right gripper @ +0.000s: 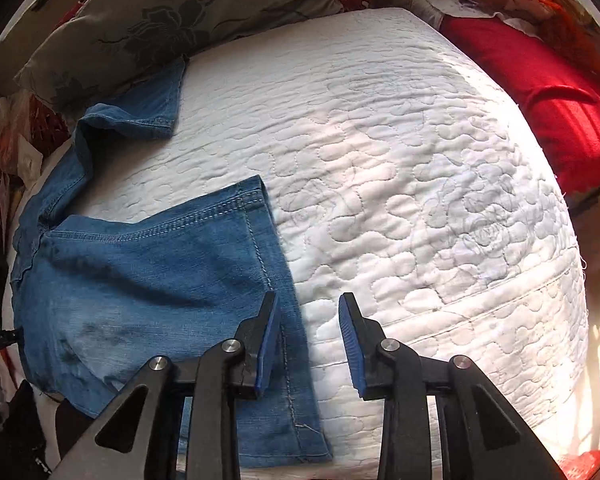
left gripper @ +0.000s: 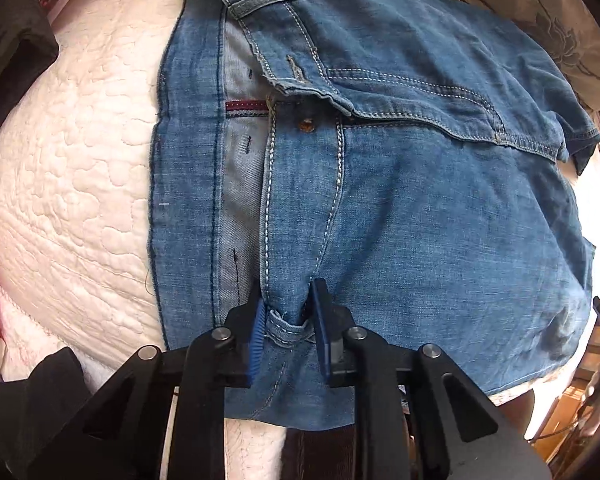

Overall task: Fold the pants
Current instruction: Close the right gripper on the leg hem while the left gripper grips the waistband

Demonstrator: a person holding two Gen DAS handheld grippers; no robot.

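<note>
Pinching a belt loop (left gripper: pixel 287 325), the left gripper (left gripper: pixel 288 320) held the soft, heavy jeans (left gripper: pixel 420 220); the right gripper (right gripper: pixel 308 344) straddled their hem edge, jaws apart.

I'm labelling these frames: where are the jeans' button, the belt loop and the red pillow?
button (left gripper: pixel 307 124): left wrist view, its copper face.
belt loop (left gripper: pixel 286 326): left wrist view, its middle.
red pillow (right gripper: pixel 540 92): right wrist view, its top.
</note>
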